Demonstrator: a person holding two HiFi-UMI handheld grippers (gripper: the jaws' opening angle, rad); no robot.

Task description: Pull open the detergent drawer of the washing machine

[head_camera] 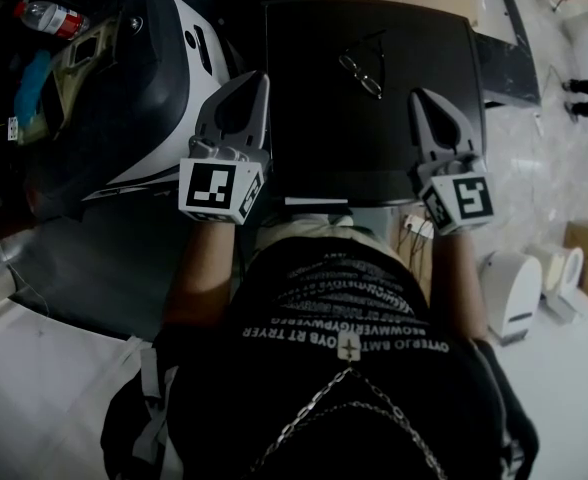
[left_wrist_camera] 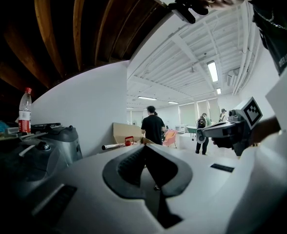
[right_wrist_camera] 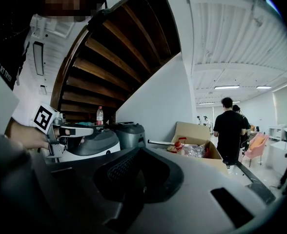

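Observation:
The washing machine (head_camera: 374, 118) shows only its dark flat top, straight ahead in the head view. Its front face and detergent drawer are hidden below the near edge. A pair of glasses (head_camera: 362, 73) lies on the top. My left gripper (head_camera: 258, 78) hovers over the machine's near left corner, jaws shut and empty. My right gripper (head_camera: 419, 96) hovers over the near right side, also shut and empty. Each gripper view looks level across the top with its jaws together (left_wrist_camera: 144, 147) (right_wrist_camera: 138, 152). Each view also shows the other gripper, the right gripper (left_wrist_camera: 221, 129) and the left gripper (right_wrist_camera: 77, 129).
A white and dark grey appliance (head_camera: 139, 78) stands left of the machine, with a red-labelled bottle (head_camera: 52, 16) behind it. A cardboard box (right_wrist_camera: 202, 147) sits beyond the machine. People (left_wrist_camera: 153, 126) stand further off. White devices (head_camera: 514, 293) rest on the floor to the right.

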